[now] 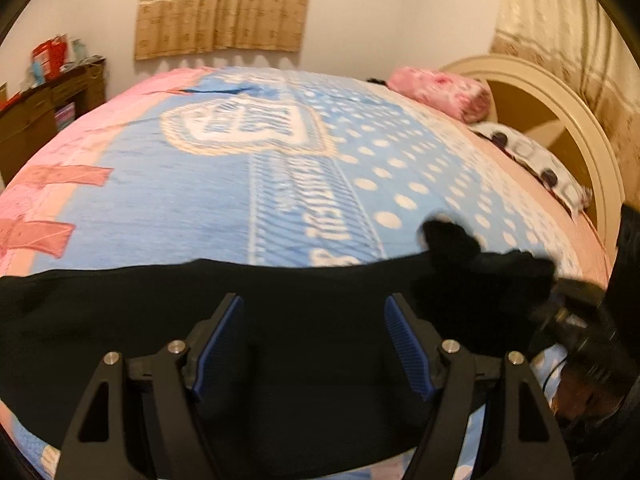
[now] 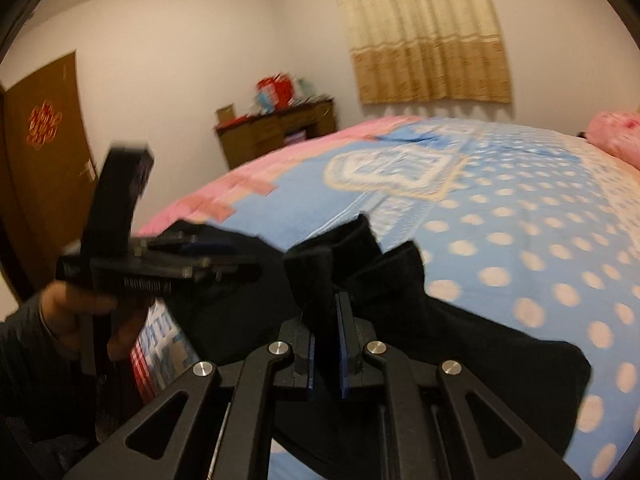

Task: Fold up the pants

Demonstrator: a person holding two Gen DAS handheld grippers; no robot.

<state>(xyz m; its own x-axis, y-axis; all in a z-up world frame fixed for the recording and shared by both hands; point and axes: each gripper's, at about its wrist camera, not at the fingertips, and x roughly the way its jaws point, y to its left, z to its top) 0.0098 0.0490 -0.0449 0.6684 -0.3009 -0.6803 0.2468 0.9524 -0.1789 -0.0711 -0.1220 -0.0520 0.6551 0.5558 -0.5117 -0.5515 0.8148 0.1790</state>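
Observation:
Black pants (image 1: 160,312) lie in a band across the near side of the bed, on a blue dotted blanket (image 1: 168,208). My left gripper (image 1: 314,304) hovers over them, blue pads wide apart and nothing pinched between them. In the right wrist view my right gripper (image 2: 328,302) is shut on a bunched fold of the pants (image 2: 460,344), which sticks up past the fingertips. That view also shows the left gripper (image 2: 208,254) from the side, held by a hand (image 2: 76,312). The right gripper (image 1: 560,304) appears blurred at the right of the left wrist view, with lifted cloth (image 1: 448,240) beside it.
A pink pillow (image 1: 440,92) and a spotted pillow (image 1: 532,160) lie by the cream headboard (image 1: 568,104). A wooden desk (image 2: 276,128) with red bags stands by the far wall, beside a brown door (image 2: 40,168). Curtains (image 1: 224,8) hang behind the bed.

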